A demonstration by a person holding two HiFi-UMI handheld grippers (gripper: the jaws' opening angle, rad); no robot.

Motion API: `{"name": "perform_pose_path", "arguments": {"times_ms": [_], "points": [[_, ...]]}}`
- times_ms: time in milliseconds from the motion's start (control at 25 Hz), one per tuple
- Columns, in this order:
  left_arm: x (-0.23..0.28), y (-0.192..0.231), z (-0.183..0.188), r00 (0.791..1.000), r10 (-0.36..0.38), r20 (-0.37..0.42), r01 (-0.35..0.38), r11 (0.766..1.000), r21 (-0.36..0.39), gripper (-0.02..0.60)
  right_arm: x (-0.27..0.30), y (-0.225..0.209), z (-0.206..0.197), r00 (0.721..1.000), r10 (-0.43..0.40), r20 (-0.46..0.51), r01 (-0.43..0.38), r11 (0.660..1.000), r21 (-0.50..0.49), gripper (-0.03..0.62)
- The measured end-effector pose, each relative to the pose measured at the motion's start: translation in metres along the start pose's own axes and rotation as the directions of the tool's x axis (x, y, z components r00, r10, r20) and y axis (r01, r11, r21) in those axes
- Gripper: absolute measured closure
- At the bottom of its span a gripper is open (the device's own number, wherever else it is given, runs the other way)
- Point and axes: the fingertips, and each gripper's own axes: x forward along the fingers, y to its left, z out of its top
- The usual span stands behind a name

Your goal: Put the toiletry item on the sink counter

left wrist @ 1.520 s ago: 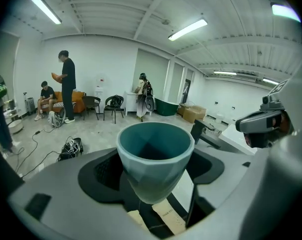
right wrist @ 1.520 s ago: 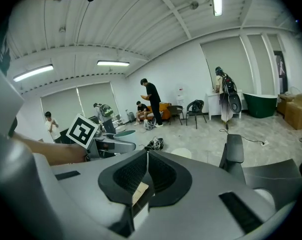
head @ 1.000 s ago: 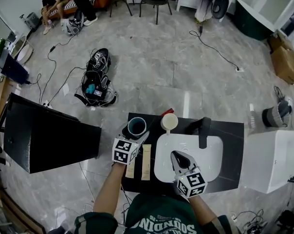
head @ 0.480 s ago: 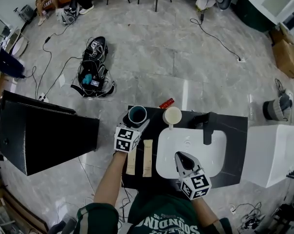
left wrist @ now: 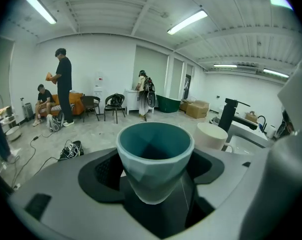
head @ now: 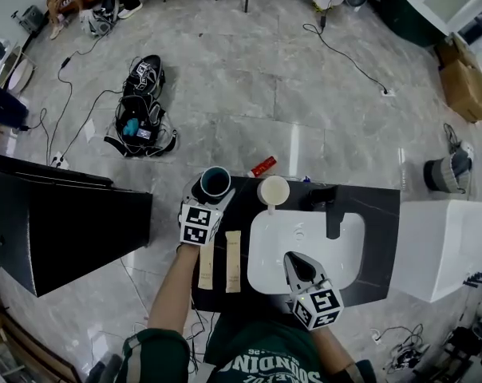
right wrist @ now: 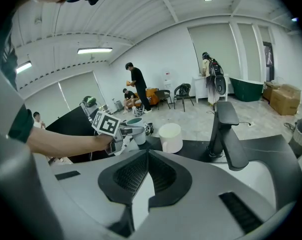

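Teal cup [left wrist: 155, 159] stands mouth-up, clamped by left hand-held gripper [head: 209, 198]; right hand-held gripper [right wrist: 148, 153] closed.

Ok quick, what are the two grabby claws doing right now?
Left gripper: closed on the teal cup.
Right gripper: closed, holding nothing.

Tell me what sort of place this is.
Probably a studio or lab with a mock bathroom: a black sink counter with white basin and faucet stands free on an open floor strewn with cables and a backpack.
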Motion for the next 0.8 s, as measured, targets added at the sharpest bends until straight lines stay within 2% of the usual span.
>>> {"name": "perform_pose_path", "arguments": {"times_ms": [240,440,640,800], "points": [[-0.002,-0.002,-0.007,1.0,0.001,-0.001,-0.001,0.999,0.034,0.196,0.001,-0.004,-0.004,1.0,-0.012,-0.012,0.012,1.0,0.006,0.551],[-0.006,-0.011,-0.011,0.999,-0.004,-0.032,0.007,0.997,0.073,0.196,0.005,0.003,-0.005,1.0,0.008,-0.015,-0.007,1.0,0.005,0.551],[-0.004,-0.01,-0.022,0.999,-0.003,-0.04,0.004,1.0,0.019,0.196,0.001,0.01,-0.003,1.0,0.023,-0.003,-0.023,1.0,0.005,0.551],[-0.012,-0.009,-0.036,0.998,0.017,-0.065,-0.016,1.0,0.015,0.196,-0.006,0.011,-0.005,1.0,0.022,0.007,-0.022,1.0,0.007,0.551]]}}
